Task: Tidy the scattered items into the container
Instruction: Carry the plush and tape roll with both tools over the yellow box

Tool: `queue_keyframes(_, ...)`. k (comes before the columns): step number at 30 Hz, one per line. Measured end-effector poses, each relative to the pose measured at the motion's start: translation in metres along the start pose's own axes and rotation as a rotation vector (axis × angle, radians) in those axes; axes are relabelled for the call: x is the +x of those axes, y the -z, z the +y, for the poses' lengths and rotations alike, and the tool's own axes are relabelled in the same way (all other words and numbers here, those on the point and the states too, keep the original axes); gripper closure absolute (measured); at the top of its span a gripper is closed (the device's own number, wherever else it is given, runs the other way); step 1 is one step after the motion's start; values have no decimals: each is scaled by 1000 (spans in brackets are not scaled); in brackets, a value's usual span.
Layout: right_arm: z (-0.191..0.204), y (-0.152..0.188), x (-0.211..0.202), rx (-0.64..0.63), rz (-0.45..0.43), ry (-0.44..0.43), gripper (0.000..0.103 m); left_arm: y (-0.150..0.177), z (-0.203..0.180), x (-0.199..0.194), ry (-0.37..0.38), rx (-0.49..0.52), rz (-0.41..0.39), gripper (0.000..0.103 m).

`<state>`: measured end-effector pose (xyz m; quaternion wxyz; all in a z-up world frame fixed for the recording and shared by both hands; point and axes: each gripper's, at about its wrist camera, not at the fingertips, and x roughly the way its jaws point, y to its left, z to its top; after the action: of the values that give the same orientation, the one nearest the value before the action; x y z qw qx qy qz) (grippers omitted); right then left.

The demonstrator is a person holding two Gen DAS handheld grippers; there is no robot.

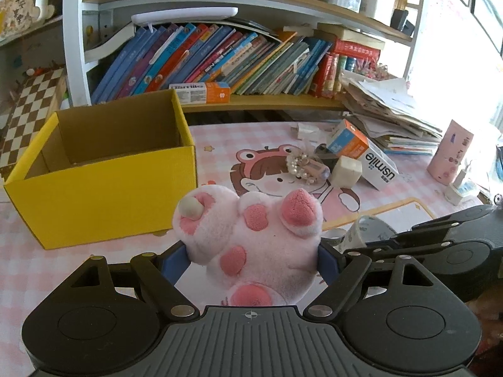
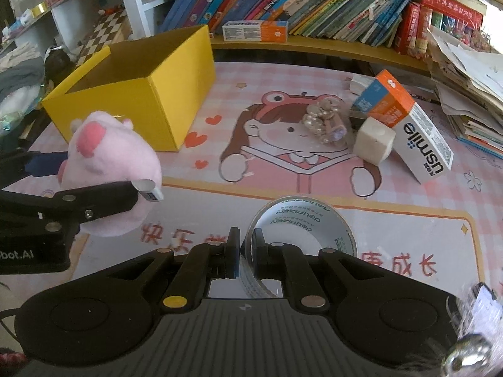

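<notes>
I carry both loads toward the yellow box (image 1: 103, 169) at once: my left gripper (image 1: 251, 251) clamps wide around the pink plush toy (image 1: 251, 235), my right gripper (image 2: 243, 251) pinches the tape roll (image 2: 301, 229) wall, both above the mat

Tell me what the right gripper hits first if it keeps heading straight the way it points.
Probably the bare cartoon desk mat just past the tape roll held by the right gripper; the pearl hair clip lies further along. Depth is uncertain.

The open cardboard box (image 2: 138, 94) stands on the table (image 2: 408, 220) at the left. Right of it lie a pearl hair clip (image 2: 323, 122), a cube eraser (image 2: 374, 141) and a toothpaste carton (image 2: 408, 125), close together, before the bookshelf (image 2: 314, 44).
</notes>
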<state>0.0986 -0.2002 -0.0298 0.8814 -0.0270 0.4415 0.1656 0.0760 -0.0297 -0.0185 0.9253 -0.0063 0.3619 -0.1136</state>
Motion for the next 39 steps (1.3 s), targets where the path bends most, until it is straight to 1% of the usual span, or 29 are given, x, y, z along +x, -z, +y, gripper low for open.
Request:
queue_keyframes(7, 35, 1, -1, 10, -8, 27, 96, 7, 27, -14, 34, 22, -7, 19)
queue_keyframes(24, 113, -2, 8, 0, -32, 49, 95, 18, 92, -43, 55, 41, -50, 19)
queue_keyframes(34, 144, -11, 16, -30, -43, 51, 95, 19, 119, -52, 56, 36, -80, 19)
queue_keyframes(39, 155, -17, 18, -60, -47, 49, 95, 18, 131, -56, 43, 18, -100, 19)
